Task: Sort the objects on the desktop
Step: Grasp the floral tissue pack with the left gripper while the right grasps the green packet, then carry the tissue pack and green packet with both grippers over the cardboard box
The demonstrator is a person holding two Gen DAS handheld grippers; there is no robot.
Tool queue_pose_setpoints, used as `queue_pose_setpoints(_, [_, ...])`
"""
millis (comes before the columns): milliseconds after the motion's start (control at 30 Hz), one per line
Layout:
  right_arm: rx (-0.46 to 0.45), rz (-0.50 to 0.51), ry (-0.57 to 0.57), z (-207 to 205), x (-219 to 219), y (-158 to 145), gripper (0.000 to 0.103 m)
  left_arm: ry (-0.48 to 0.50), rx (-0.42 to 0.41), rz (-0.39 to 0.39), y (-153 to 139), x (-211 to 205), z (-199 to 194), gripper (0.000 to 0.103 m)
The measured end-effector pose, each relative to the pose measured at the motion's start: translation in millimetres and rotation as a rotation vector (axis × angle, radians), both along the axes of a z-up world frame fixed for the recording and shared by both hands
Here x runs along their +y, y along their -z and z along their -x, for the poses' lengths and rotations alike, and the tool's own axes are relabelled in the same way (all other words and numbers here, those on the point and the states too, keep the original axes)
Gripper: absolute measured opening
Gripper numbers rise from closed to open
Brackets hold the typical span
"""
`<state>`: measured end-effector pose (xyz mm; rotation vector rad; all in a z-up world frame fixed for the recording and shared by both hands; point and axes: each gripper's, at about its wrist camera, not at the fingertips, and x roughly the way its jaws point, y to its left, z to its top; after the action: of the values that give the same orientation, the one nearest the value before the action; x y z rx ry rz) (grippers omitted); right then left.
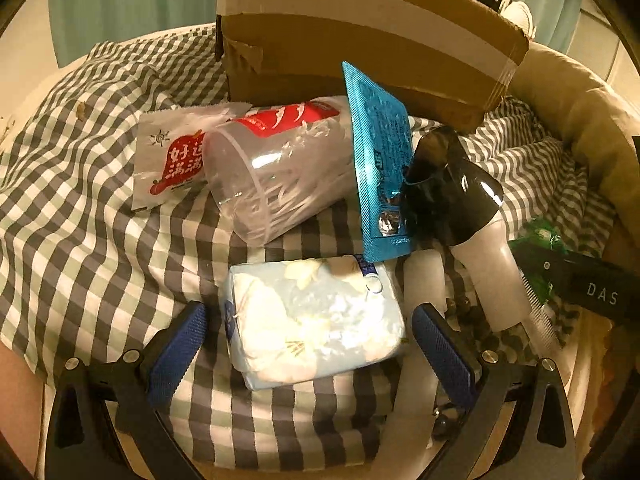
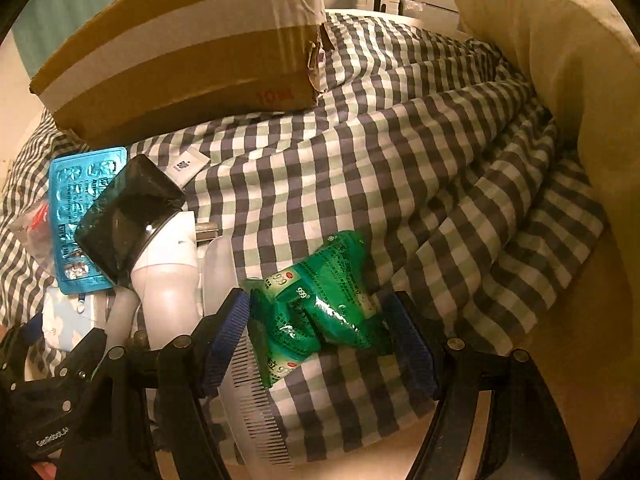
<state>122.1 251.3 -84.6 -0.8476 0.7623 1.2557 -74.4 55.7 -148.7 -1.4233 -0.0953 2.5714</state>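
The box [image 1: 360, 40] is cut off at the top, and the comb [image 2: 256, 392] hides partly under the green pack [image 2: 324, 304].

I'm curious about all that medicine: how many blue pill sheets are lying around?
1. The blue pill sheet leans between the clear tub of floss picks and the black-capped white bottle, in front of the cardboard box. More could be hidden underneath.

Two hand-held grippers, both lowered toward the bedding.

Left gripper [image 1: 308, 354]: jaws spread wide, blue ribbed pads [image 1: 176, 354] standing clear on either side of a pale blue tissue pack [image 1: 316, 320], no contact visible. Right gripper [image 2: 320, 344]: jaws drawn in, blue pads [image 2: 226, 340] pressed against both sides of a crumpled green packet [image 2: 324, 308], tilted slightly leftward.
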Motion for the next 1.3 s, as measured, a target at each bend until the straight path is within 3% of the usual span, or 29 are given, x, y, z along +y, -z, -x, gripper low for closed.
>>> queue_pose_setpoints(133, [0.004, 0.003, -0.001, -0.9, 0.2, 0.5, 0.072, -0.005, 0.008, -0.009, 0.6, -4.8, -2.9, 0.097])
queue_pose_setpoints(333, [0.008, 0.003, -0.013, 2.0, -4.2, -3.3, 0.054, -0.019, 0.023, -0.011, -3.2, -10.0, -7.1, 0.078])
queue_pose_setpoints(600, [0.035, -0.021, -0.050, 8.2, -15.0, -19.1, 0.041, -0.021, 0.051, -0.028, -11.7, -13.8, -15.1, 0.075])
queue_pose_setpoints(1133, [0.042, -0.124, -0.131, 27.9, -36.2, -47.0, 0.039, -0.053, 0.103, -0.035, -30.9, -25.4, -27.7, 0.075])
queue_pose_setpoints(1300, [0.122, -0.187, -0.191, 35.0, -43.2, -65.1, 0.039, -0.058, 0.114, -0.057, -35.8, -23.9, -30.4, 0.075])
